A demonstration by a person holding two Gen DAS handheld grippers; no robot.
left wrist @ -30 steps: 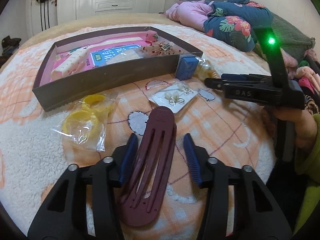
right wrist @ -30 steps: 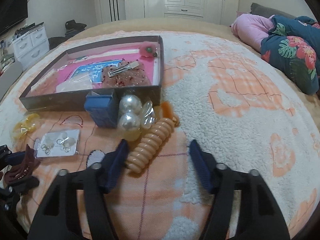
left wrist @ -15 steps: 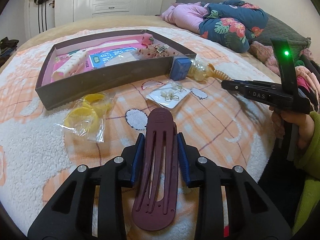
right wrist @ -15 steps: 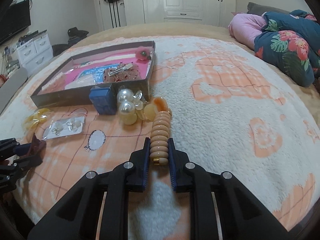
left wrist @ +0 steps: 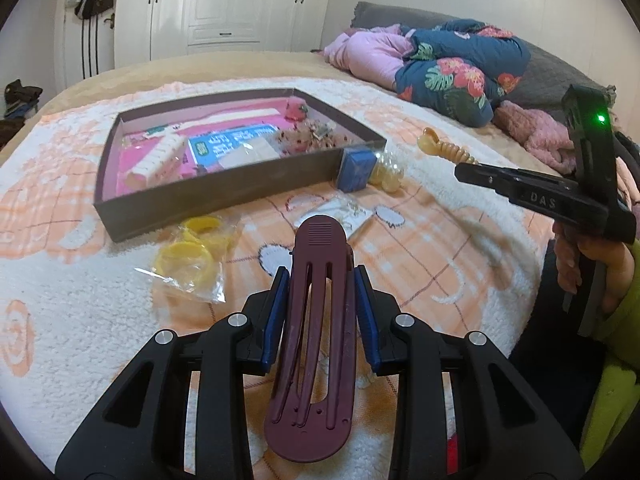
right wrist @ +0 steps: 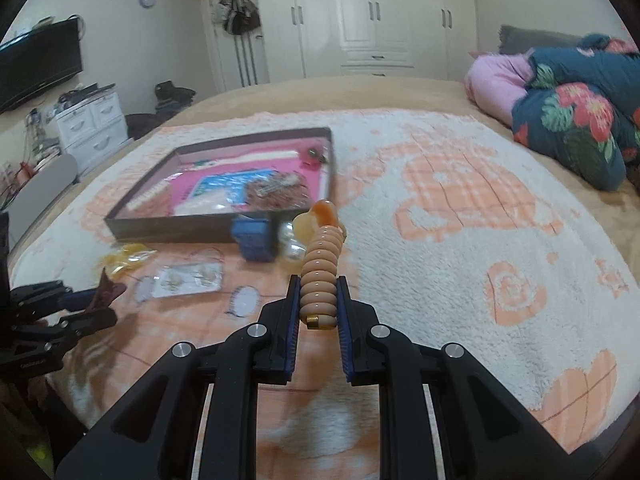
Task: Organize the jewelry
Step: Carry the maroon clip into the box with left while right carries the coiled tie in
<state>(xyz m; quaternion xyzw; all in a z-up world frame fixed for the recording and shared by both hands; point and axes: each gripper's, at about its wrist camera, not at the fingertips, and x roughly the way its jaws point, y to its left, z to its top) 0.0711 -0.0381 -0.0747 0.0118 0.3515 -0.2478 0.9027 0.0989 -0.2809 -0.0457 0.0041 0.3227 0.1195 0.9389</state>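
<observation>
**Both clips lifted off the blanket**

Since 1 second earlier, both grippers had closed and risen. The left gripper (left wrist: 320,304) clamped the maroon hair clip (left wrist: 318,320) by its sides, clear of the fleece blanket (left wrist: 80,320). The right gripper (right wrist: 318,304) pinched the ribbed peach clip (right wrist: 322,264), raised above the blanket. Ahead of both sat the brown tray (left wrist: 224,192) of jewelry, with a blue box (left wrist: 354,170) just beside its near wall. An earring card (right wrist: 188,280) and bagged yellow rings (left wrist: 188,264) lay ahead. Beyond stood white wardrobes (right wrist: 372,20) and a floral duvet (left wrist: 452,72).
</observation>
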